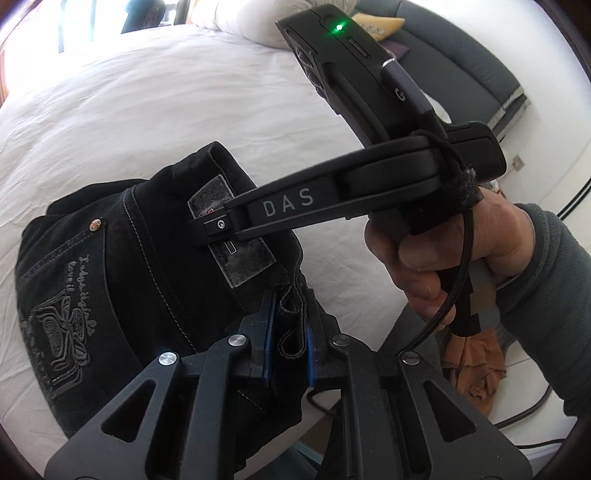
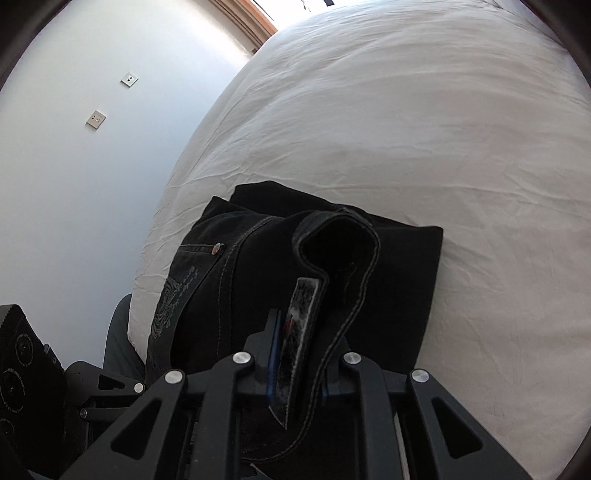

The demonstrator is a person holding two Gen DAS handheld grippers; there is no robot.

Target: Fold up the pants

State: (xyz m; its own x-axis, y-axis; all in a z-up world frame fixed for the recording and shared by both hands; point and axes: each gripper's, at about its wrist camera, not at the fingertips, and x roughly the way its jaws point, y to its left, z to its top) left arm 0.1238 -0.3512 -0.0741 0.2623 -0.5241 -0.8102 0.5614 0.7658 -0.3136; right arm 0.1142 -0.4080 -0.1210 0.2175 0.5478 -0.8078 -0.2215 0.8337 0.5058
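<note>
The black pants (image 1: 129, 280) lie folded in a thick bundle on the white bed (image 1: 166, 110), with an embroidered back pocket and a grey waist patch showing. My left gripper (image 1: 290, 314) is shut on the waistband edge with its belt loop. My right gripper (image 1: 212, 230) reaches in from the right and is clamped on the waistband at the grey patch. In the right wrist view the right gripper (image 2: 301, 332) holds the waistband and patch, and the pants (image 2: 388, 277) rest on the bed (image 2: 406, 129) beyond.
A pillow (image 1: 266, 14) lies at the head of the bed. A dark grey sofa (image 1: 461, 62) stands beyond the bed. A brown garment (image 1: 476, 365) and cables lie on the floor at right. A white wall with sockets (image 2: 96, 118) stands left of the bed.
</note>
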